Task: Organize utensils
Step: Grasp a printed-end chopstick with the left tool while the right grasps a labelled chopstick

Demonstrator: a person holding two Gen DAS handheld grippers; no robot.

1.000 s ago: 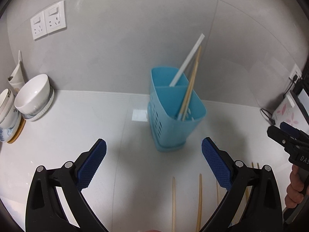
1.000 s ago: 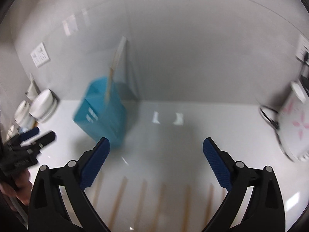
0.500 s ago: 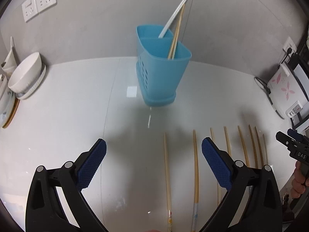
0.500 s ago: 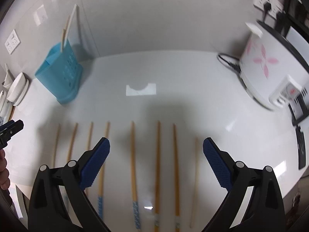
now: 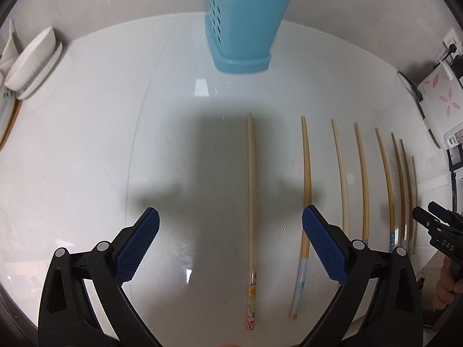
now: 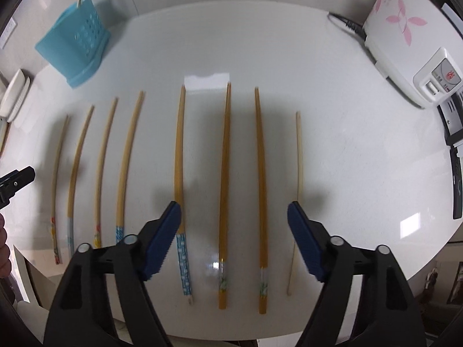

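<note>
Several bamboo chopsticks lie side by side on the white counter, tips pointing away. My left gripper [image 5: 230,231] is open and empty above the leftmost chopstick [image 5: 250,202], which lies between its pads. My right gripper [image 6: 233,225] is open and empty over two darker chopsticks [image 6: 224,190] in the right part of the row. The blue utensil holder [image 5: 246,20] stands at the back with a couple of chopsticks in it; it also shows in the right wrist view [image 6: 76,46] at far left.
White bowls [image 5: 30,57] are stacked at the left edge of the counter. A white rice cooker [image 6: 405,43] with pink flowers and its cord stand at the right. The counter's front edge runs just below the chopstick ends.
Both grippers have tilted down and drawn back from the blue holder toward the row of chopsticks. Both stay open and empty.
</note>
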